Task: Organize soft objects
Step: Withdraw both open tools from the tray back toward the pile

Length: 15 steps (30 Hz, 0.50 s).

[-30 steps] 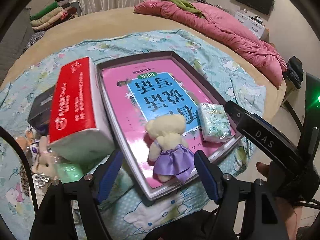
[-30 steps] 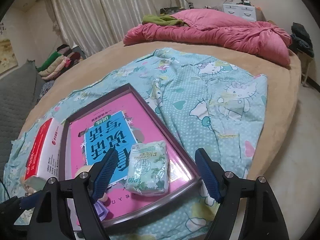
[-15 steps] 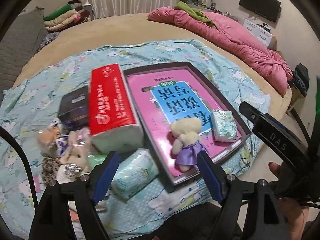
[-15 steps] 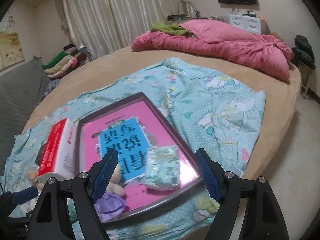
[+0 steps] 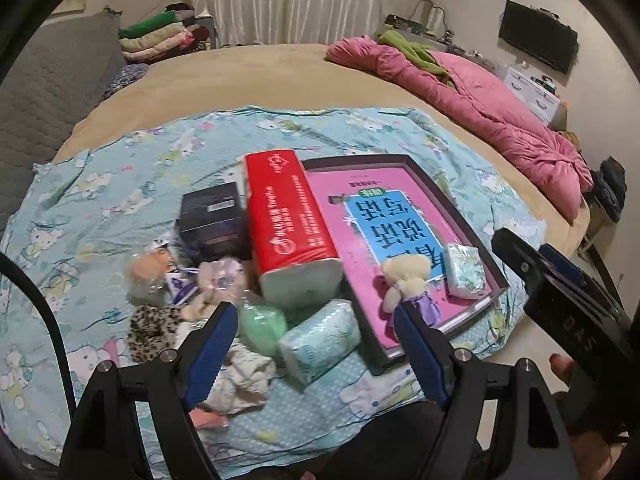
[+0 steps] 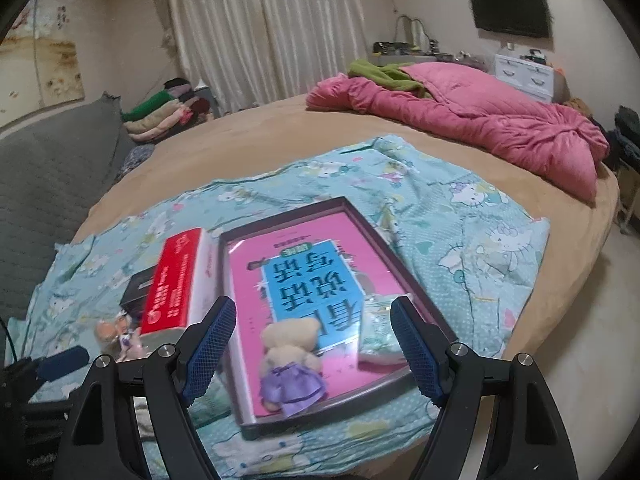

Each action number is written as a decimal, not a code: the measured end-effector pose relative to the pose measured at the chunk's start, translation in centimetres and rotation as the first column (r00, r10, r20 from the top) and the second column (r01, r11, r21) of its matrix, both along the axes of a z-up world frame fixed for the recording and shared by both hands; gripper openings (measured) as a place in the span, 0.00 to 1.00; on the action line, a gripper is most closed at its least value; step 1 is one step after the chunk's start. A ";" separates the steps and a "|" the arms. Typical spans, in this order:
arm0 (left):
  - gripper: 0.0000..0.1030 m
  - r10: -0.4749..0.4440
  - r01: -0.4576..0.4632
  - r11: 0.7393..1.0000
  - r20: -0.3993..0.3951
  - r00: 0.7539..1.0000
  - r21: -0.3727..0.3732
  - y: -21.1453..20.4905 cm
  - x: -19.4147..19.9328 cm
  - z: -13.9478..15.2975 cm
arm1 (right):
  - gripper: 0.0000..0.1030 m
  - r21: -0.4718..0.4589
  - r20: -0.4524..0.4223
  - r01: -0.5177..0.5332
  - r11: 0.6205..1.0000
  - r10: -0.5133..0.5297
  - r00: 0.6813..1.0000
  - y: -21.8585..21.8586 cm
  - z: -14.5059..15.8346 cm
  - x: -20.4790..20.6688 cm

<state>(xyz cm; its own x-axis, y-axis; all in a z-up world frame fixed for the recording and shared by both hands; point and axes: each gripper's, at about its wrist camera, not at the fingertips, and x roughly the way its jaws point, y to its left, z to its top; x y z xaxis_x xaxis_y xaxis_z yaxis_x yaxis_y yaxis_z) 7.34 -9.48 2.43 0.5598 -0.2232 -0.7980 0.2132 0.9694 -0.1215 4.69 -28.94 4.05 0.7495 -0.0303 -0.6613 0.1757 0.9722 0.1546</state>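
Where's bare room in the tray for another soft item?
The far half of the tray is bare, beyond the plush bear and small tissue pack at its near end. Left of the red tissue box is crowded.

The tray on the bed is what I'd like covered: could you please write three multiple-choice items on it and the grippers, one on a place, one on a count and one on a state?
1. Where does the plush bear lie?
A. in the tray
B. on the pink quilt
C. on the red tissue pack

2. How many things lie in the tray?
A. one
B. two
C. four

3. How is the right gripper?
A. shut on the bear
B. shut on nothing
C. open, empty

Answers:
1 A, the bear lies on the tray's pink floor.
2 B, only the bear and a small tissue packet are in it.
3 C, its blue fingers stand wide apart above the tray, touching nothing.
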 end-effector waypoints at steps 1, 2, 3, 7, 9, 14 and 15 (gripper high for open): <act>0.78 0.007 -0.007 1.000 0.003 1.000 -0.002 0.4 -0.1 0.1 | 0.78 0.000 0.001 -0.006 1.000 0.006 1.000 0.3 0.1 -0.1; 0.78 0.013 -0.013 1.000 0.006 1.000 -0.005 0.8 -0.2 0.2 | 0.78 -0.002 0.004 -0.014 1.000 0.014 1.000 0.6 0.3 -0.3; 0.78 0.021 -0.021 1.000 0.008 1.000 -0.004 1.4 -0.3 0.3 | 0.78 -0.007 0.008 -0.026 1.000 0.026 1.000 1.1 0.6 -0.4; 0.78 0.043 -0.043 0.999 0.006 0.999 -0.005 2.8 -0.7 0.4 | 0.78 -0.002 0.010 -0.060 0.998 0.060 0.998 2.4 1.0 -0.7; 0.78 0.052 -0.052 0.999 0.003 0.999 -0.016 3.7 -0.8 0.4 | 0.78 0.000 0.012 -0.083 0.997 0.083 0.996 3.3 1.3 -0.8; 0.78 0.081 -0.081 0.996 -0.001 0.997 -0.023 5.6 -0.9 0.4 | 0.78 -0.015 0.018 -0.134 0.991 0.134 0.991 5.2 1.9 -0.8; 0.78 0.089 -0.089 0.996 -0.002 0.996 -0.027 6.1 -0.9 0.4 | 0.78 -0.016 0.019 -0.144 0.989 0.144 0.989 5.7 2.0 -0.9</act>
